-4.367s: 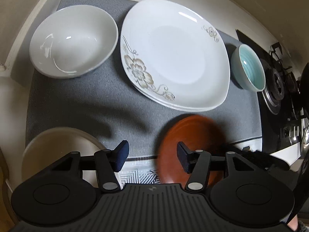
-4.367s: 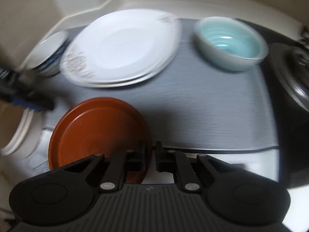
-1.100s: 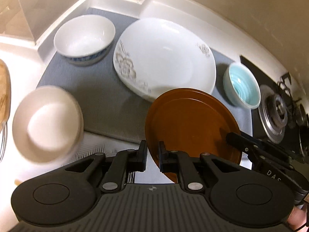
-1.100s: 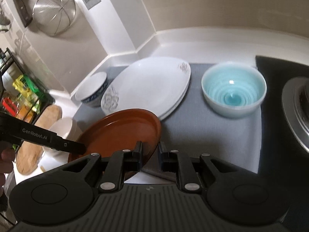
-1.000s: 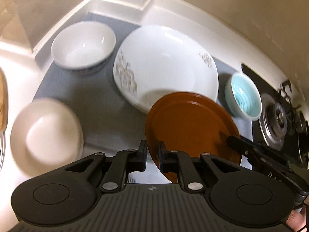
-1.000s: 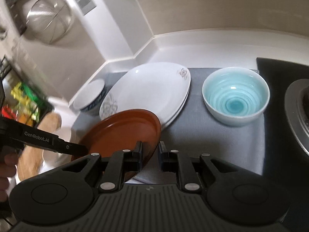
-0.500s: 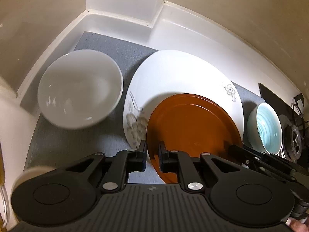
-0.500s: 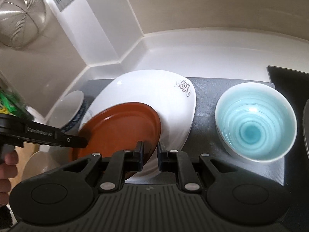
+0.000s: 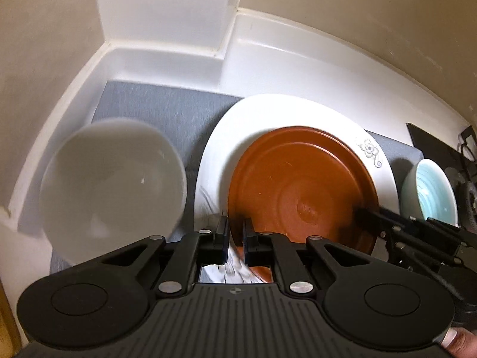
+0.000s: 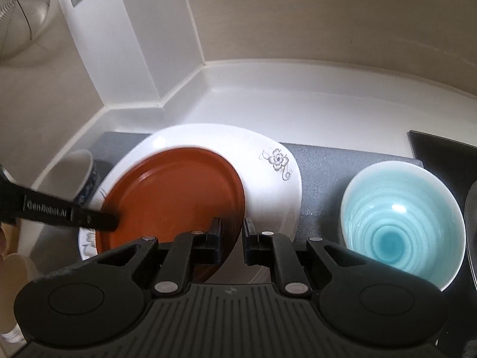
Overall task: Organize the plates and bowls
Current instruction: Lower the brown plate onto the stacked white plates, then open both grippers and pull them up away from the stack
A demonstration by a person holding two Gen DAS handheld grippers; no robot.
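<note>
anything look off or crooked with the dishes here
Nothing spilled or broken. The brown plate is not lying flat: both claws, left and right, pinch its rim over the flowered white plate. It looks tilted and sits off-centre toward the white bowl.

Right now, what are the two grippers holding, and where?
The brown plate: left gripper and right gripper each pinch its rim on opposite sides.

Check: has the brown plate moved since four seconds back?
Yes. The brown plate went from the grey mat's near edge to over the white flowered plate.
</note>
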